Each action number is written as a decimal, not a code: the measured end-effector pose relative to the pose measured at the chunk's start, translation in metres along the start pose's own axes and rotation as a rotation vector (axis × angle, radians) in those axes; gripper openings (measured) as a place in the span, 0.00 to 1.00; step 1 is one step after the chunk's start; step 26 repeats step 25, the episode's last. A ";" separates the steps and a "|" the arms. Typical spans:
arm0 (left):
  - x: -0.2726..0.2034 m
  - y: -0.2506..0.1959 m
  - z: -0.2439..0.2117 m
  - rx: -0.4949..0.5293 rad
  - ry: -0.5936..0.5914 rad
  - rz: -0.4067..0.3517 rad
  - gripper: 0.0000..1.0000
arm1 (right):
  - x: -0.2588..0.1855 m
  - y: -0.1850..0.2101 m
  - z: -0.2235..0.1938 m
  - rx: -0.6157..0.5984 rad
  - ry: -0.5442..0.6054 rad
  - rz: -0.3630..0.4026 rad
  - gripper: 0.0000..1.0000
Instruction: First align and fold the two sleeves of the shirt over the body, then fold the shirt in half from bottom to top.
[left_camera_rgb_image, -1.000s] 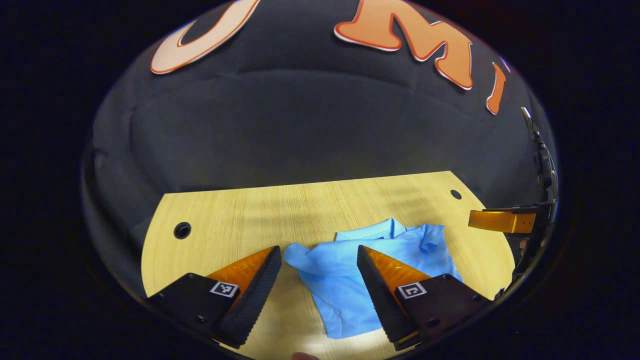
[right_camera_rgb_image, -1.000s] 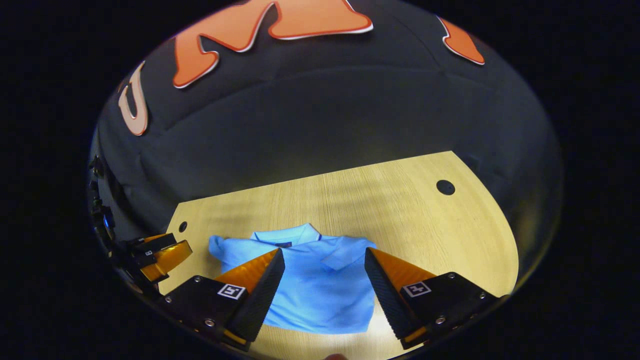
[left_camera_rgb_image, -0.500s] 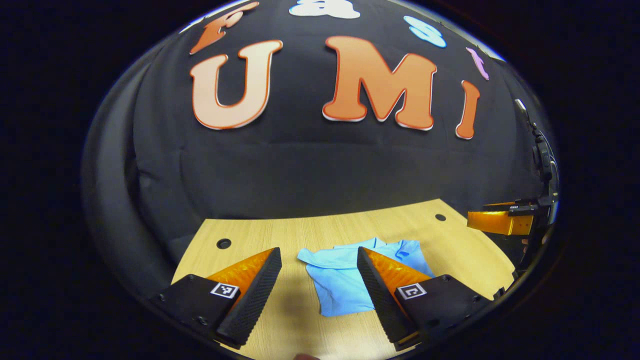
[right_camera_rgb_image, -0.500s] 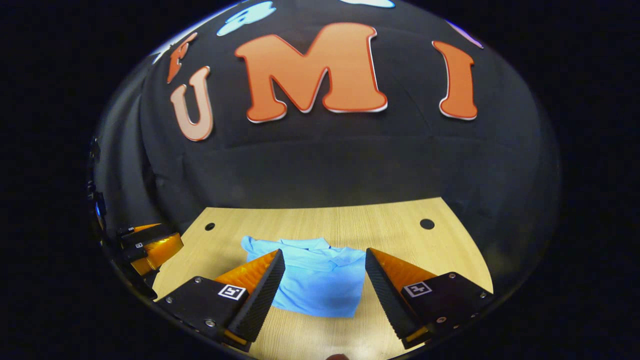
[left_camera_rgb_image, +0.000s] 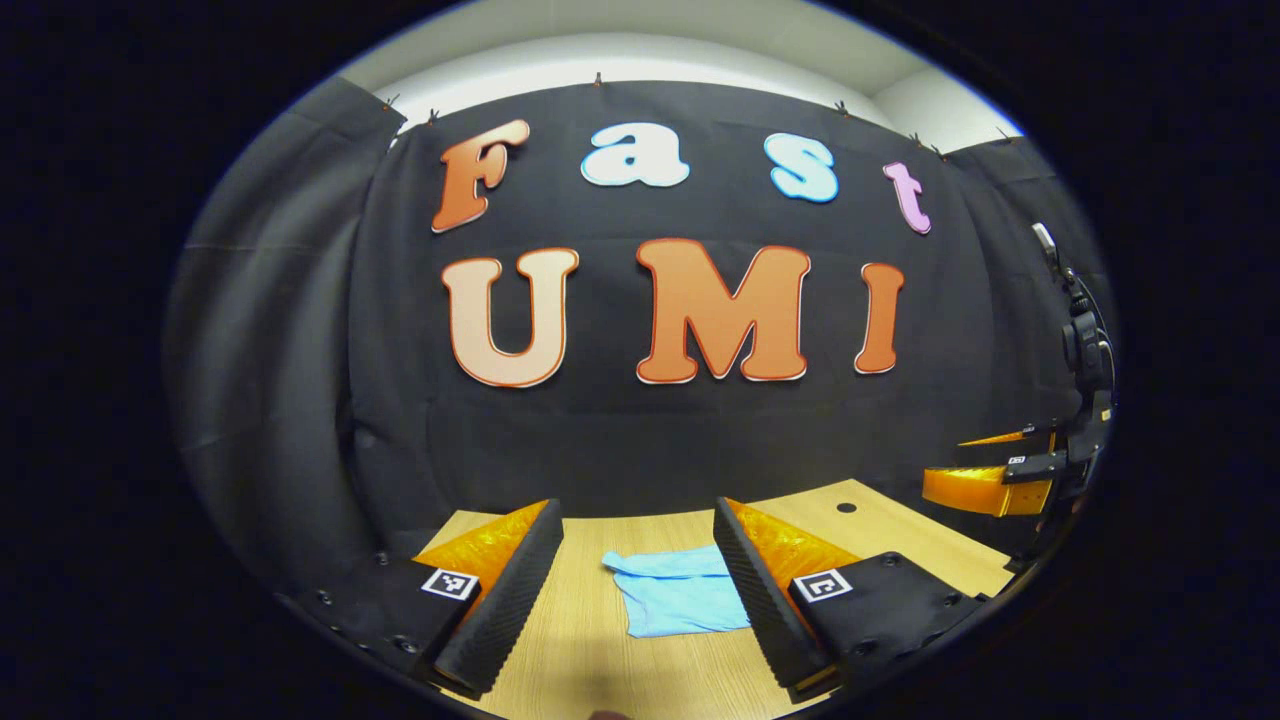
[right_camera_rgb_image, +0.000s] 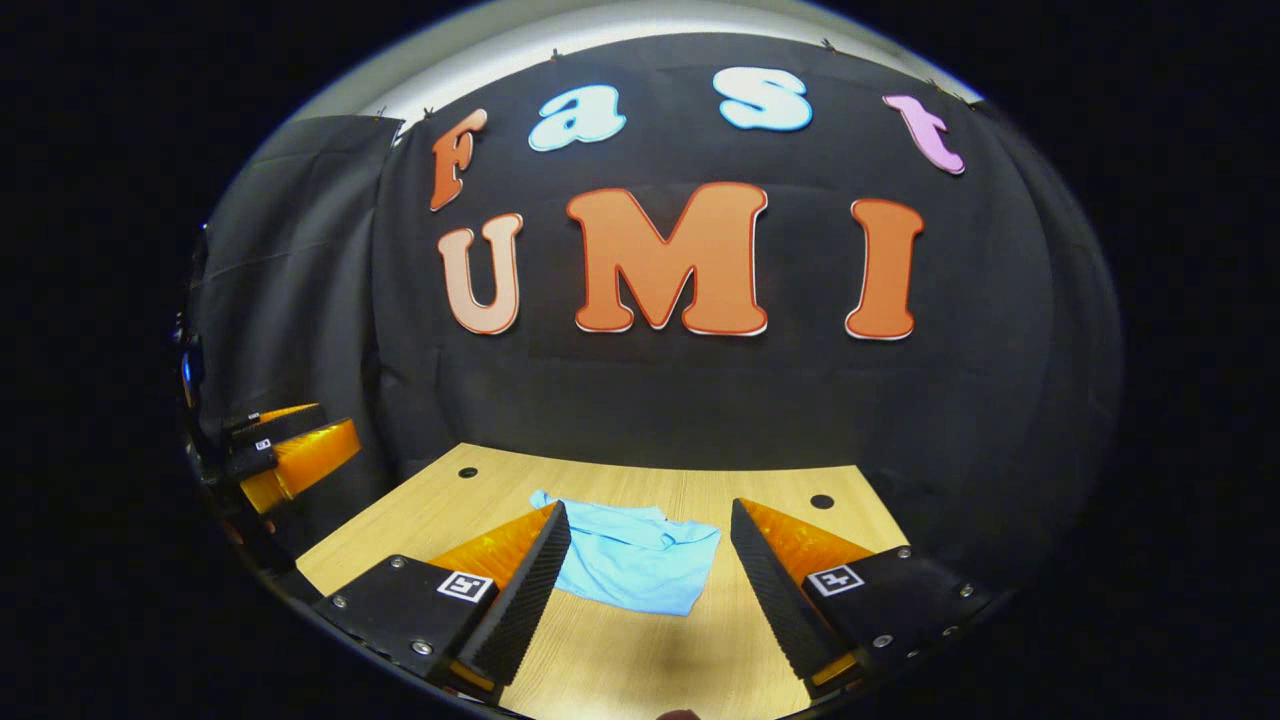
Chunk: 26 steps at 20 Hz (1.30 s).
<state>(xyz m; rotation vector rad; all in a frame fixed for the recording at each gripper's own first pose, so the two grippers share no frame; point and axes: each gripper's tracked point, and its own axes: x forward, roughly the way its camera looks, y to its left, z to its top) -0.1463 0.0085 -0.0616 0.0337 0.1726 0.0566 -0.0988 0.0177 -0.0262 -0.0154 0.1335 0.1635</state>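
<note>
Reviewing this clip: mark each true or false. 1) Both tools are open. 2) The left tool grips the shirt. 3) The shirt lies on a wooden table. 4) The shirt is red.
1) True: the left tool and the right tool both stand open, with nothing between the fingers.
2) False: it holds nothing; the shirt lies apart from it on the table.
3) True: it rests folded on the wooden table.
4) False: the shirt is light blue.

A plain light-blue shirt (right_camera_rgb_image: 635, 560) lies on a pale yellowish wood-grain table (right_camera_rgb_image: 620, 660) with black holes.
</note>
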 end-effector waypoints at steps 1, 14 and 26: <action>-0.017 -0.004 0.008 -0.011 -0.026 0.004 0.96 | -0.014 0.000 0.006 -0.014 -0.038 -0.007 0.98; -0.144 -0.002 0.081 -0.018 -0.310 -0.015 0.95 | -0.114 0.061 0.035 -0.068 -0.258 -0.012 0.99; -0.162 0.016 0.071 -0.009 -0.288 -0.091 0.95 | -0.136 0.090 0.028 -0.030 -0.219 -0.081 0.99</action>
